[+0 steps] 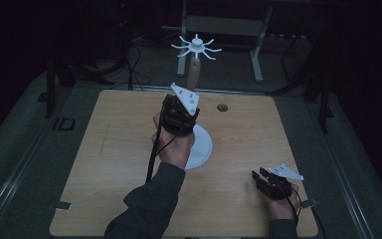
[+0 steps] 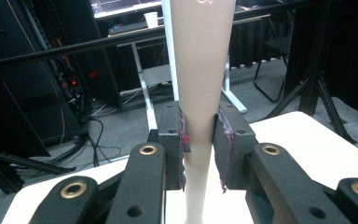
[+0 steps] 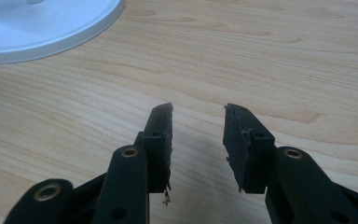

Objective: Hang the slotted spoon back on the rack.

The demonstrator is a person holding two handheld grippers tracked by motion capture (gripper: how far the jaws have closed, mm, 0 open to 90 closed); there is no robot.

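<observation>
A stand rises from the middle of the table: a round white base, a tall beige post and a white top with several curved arms. My left gripper is shut on the post partway up, its two pads pressed against either side. My right gripper rests low over the wooden table near the front right corner. Its jaws stand open with bare wood between them. The edge of the white base lies beyond them to the left.
The wooden table has a small dark hole near its far edge. Beyond the table stand a white desk frame, dark tripod legs and cables on the grey floor. Bare wood lies to the left and front.
</observation>
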